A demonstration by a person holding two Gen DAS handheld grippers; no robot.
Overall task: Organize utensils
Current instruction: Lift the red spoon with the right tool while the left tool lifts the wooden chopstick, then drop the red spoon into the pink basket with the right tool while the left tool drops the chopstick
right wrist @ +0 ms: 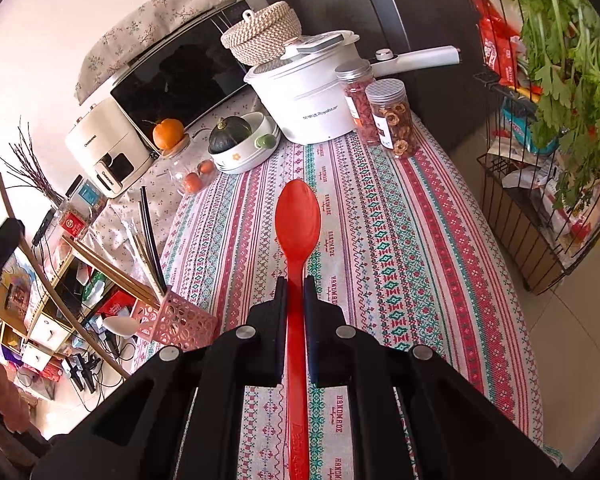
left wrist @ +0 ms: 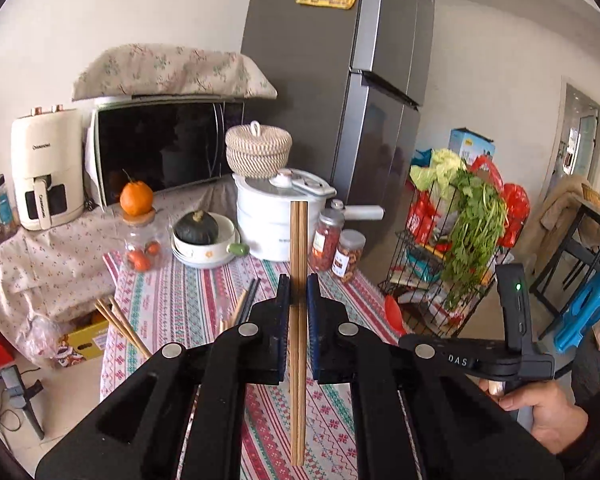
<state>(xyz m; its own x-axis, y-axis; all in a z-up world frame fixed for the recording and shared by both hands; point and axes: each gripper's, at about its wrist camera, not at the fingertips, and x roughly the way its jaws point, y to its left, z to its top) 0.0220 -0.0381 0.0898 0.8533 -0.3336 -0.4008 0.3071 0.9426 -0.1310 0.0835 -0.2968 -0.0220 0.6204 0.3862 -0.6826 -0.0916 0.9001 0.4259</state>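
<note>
left gripper (left wrist: 299, 292) is closed on a pair of wooden chopsticks (left wrist: 298, 240), held upright above the table (left wrist: 204, 300). right gripper (right wrist: 295, 292) is clamped on the red spoon (right wrist: 298, 220) by its handle, bowl pointing forward over the cloth. step judged: carrying both to the pink holder (right wrist: 176, 322) at the table's left edge, where other chopsticks stand. next: tip each end down into its opening.

We count: 2 brown wooden chopsticks (left wrist: 299, 264) in one pair | 1 red plastic spoon (right wrist: 298, 224) | 1 pink perforated plastic holder (right wrist: 176, 322) at 8 o'clock | 2 clear lidded snack jars (right wrist: 394, 118) at 1 o'clock
</note>
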